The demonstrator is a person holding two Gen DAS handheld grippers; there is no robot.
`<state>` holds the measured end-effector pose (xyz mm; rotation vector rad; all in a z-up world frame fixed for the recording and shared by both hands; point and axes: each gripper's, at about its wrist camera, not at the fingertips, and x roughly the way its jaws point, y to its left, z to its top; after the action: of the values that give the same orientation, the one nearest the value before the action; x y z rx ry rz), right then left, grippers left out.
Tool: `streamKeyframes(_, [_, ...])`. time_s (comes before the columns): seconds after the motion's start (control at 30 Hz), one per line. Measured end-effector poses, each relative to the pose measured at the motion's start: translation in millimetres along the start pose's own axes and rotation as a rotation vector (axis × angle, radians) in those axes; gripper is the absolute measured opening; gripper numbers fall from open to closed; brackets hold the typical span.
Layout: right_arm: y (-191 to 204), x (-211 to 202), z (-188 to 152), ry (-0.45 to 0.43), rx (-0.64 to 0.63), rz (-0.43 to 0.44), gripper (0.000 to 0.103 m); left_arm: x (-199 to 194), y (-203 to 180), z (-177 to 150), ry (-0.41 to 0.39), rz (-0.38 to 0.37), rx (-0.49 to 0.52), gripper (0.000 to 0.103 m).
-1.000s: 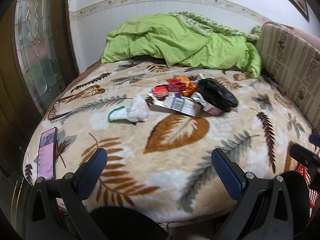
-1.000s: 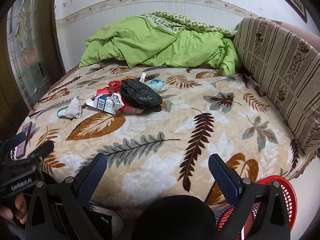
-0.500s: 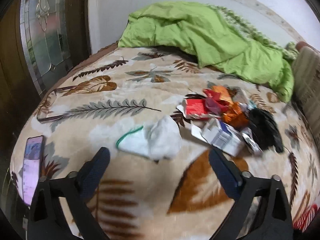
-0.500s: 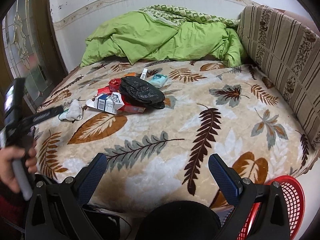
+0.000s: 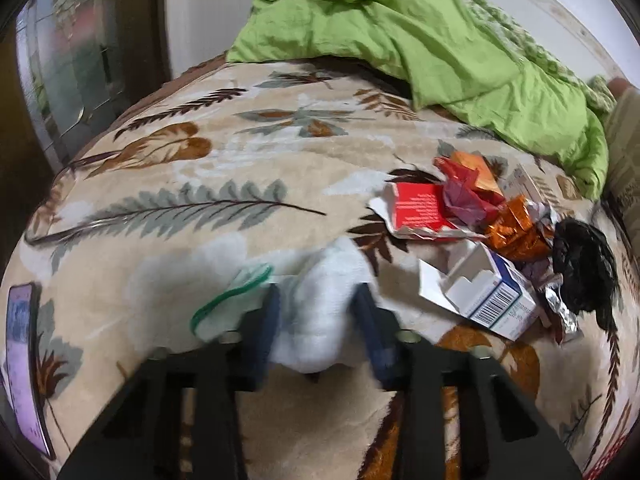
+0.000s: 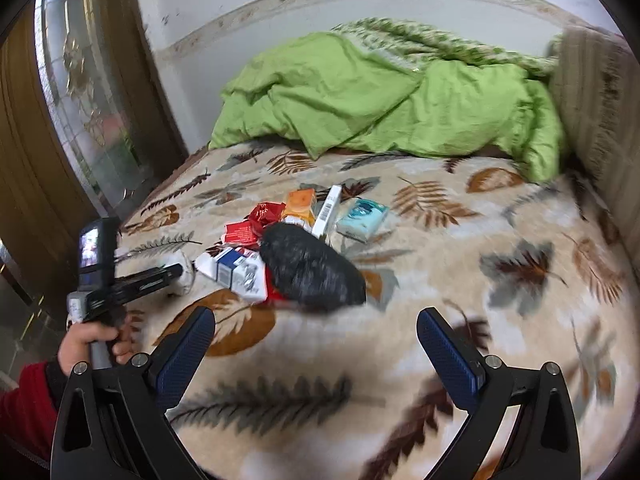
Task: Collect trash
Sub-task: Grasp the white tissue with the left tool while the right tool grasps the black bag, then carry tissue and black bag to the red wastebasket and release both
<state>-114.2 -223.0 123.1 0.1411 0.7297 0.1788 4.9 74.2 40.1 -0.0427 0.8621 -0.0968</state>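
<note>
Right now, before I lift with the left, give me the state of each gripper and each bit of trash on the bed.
left gripper: fingers on both sides of the white tissue wad, grip unclear through blur
white tissue wad: crumpled, on the blanket
right gripper: open, empty
white and blue carton: torn open, lying flat
red carton: flattened, torn
black plastic bag: crumpled, on the heap
teal packet: flat, apart from the heap

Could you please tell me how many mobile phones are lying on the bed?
1: the phone lies at the bed's left edge, apart from the trash; another could hide under the green duvet.
</note>
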Motion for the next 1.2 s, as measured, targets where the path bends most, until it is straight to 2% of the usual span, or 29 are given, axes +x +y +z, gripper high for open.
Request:
streamKeyframes(0.1, [-9, 38, 17, 0.036, -0.038, 0.040, 0.102, 1, -4, 0, -0.007, 0.006, 0.021, 0.029])
streamKeyframes(0.3, [-14, 97, 36, 0.106, -0.185, 0.049, 0.102, 2, -9, -2, -0.009, 0.020, 0.049, 0.029])
streamKeyframes(0.53, [-9, 139, 32, 0.198, -0.231, 0.161, 0.101, 4, -11, -1, -0.009, 0.020, 0.053, 0.029])
streamKeyframes(0.6, [-1, 150, 25, 0.229, -0.255, 0.179, 0.095, 5, -12, -1, -0.010, 0.023, 0.055, 0.029])
streamKeyframes(0.63, [1, 153, 22, 0.241, -0.258, 0.183, 0.080, 5, -12, -1, -0.010, 0.023, 0.056, 0.029])
streamKeyframes(0.67, [3, 159, 18, 0.273, -0.245, 0.188, 0.051, 6, -12, -1, -0.009, 0.022, 0.055, 0.029])
streamKeyframes(0.7, [2, 162, 15, 0.286, -0.226, 0.191, 0.047, 6, -12, -1, -0.010, 0.021, 0.054, 0.029])
streamKeyframes(0.9, [-11, 130, 11, 0.192, -0.058, 0.188, 0.039, 3, -9, 0, -0.019, -0.017, 0.029, 0.027])
streamKeyframes(1.07, [-13, 88, -4, 0.096, 0.096, 0.152, 0.038, -6, -6, 0, -0.044, -0.096, 0.003, 0.022])
streamKeyframes(1.2, [-11, 60, -30, 0.033, 0.254, 0.153, 0.038, -22, -11, -4, -0.078, -0.171, 0.010, 0.021])
